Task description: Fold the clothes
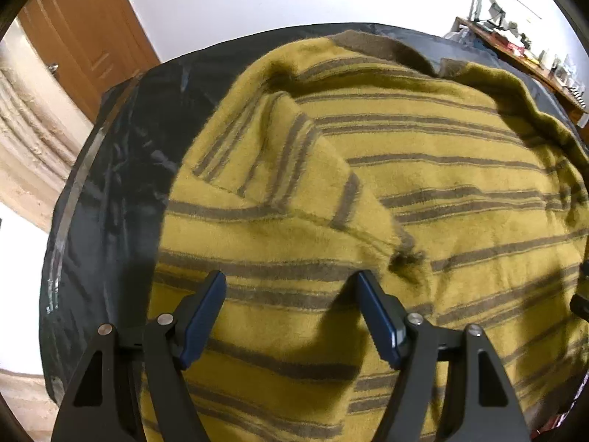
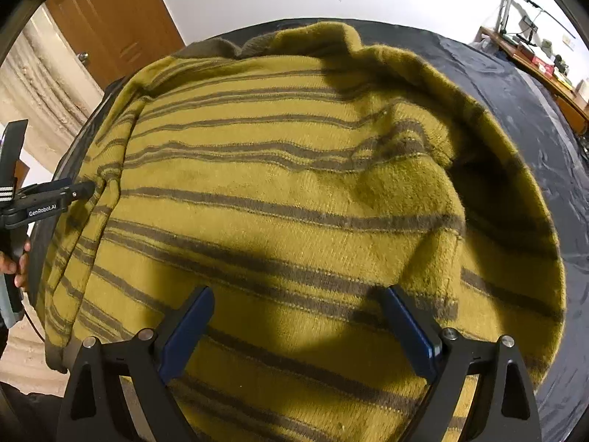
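Observation:
A mustard-yellow sweater [image 1: 405,169] with grey-brown stripes lies spread over a dark-covered table [image 1: 121,169]. One sleeve [image 1: 294,169] is folded inward across its body. My left gripper [image 1: 290,276] hovers open over the sweater's near left part, nothing between its blue pads. In the right wrist view the same sweater [image 2: 294,184] fills the frame, rumpled at its right side. My right gripper [image 2: 298,291] stands open just above the near fabric, gripping nothing. The left gripper [image 2: 79,191] shows at the sweater's left edge, held by a hand [image 2: 14,265].
The dark table cover [image 2: 533,118] shows bare on the right and along the left rim. A brown door [image 1: 84,37] stands at the back left. A cluttered wooden desk [image 2: 545,62] runs along the far right wall.

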A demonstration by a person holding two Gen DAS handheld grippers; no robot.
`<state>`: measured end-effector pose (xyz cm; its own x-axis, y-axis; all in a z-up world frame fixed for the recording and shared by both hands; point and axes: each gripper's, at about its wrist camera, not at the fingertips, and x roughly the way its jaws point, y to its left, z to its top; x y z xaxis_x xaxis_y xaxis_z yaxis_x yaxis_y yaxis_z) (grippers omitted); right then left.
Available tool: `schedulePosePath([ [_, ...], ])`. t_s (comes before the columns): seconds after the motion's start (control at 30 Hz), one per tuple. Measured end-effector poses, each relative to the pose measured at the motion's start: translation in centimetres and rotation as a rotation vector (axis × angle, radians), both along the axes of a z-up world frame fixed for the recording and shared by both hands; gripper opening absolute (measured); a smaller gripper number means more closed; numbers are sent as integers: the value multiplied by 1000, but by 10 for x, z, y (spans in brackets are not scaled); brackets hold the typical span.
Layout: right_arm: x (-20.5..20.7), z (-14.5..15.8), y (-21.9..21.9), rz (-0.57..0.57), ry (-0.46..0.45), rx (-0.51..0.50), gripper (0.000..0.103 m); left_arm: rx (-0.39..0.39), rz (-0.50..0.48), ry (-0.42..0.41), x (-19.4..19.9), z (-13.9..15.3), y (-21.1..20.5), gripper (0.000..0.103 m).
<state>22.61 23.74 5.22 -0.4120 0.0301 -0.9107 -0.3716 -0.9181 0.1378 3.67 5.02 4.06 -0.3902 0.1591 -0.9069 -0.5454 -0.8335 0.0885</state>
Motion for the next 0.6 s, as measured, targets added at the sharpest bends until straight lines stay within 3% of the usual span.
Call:
schedulePosePath([
  [0.13, -4, 6, -4, -16, -2, 24, 95, 66, -78, -32, 15, 0, 14, 76],
  [0.27, -10, 8, -9, -53, -10, 19, 95, -74, -124, 32, 14, -12, 25, 76],
  [0.43, -27, 2, -31, -37, -40, 43, 95, -49, -65, 16, -12, -18, 10, 84],
  [0.6, -38, -7, -53, -1, -78, 118, 95, -46, 14, 110, -28, -5, -15, 84],
])
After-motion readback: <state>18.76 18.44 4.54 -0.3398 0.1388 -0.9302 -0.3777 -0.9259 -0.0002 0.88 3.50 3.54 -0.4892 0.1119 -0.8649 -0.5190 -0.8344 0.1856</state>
